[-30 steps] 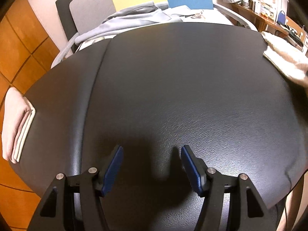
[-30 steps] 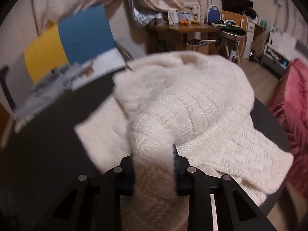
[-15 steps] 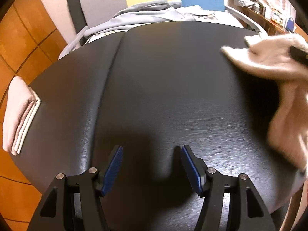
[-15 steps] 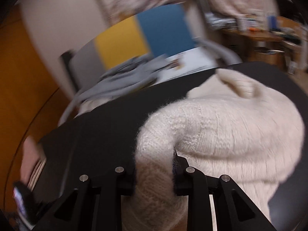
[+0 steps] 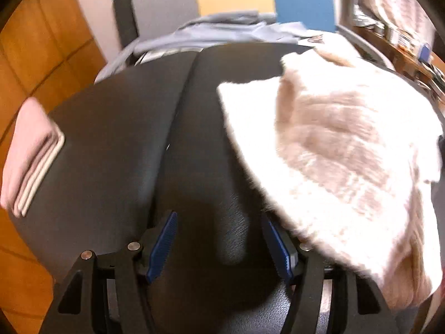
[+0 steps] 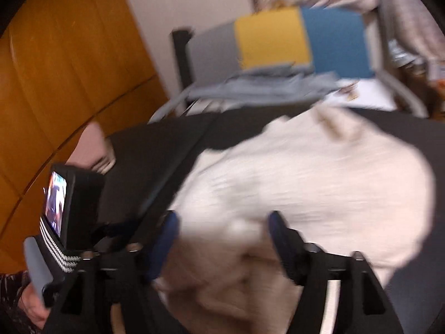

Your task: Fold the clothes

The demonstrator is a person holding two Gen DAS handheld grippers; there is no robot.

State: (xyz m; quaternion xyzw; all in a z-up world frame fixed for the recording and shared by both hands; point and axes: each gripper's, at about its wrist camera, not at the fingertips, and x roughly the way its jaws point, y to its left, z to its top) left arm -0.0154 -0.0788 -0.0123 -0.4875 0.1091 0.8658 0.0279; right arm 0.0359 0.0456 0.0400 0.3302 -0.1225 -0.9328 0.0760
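A cream knitted sweater (image 5: 333, 153) lies bunched on the right half of the black table (image 5: 111, 153); in the right wrist view it (image 6: 306, 172) fills the middle, blurred. My left gripper (image 5: 219, 246) is open and empty just above the table's near edge, its right finger under the sweater's hem. My right gripper (image 6: 222, 239) stands open with the sweater between and below its fingers. The left gripper's body (image 6: 72, 208) shows at the left of the right wrist view.
A folded pink garment (image 5: 27, 153) lies at the table's left edge. Grey-blue clothes (image 5: 222, 27) are heaped on a surface behind the table, before grey, yellow and blue panels. An orange wooden wall is on the left. A cluttered desk stands at the far right.
My right gripper carried the sweater left onto the middle of the table, and its jaws have opened. The left gripper stayed open near the front edge.
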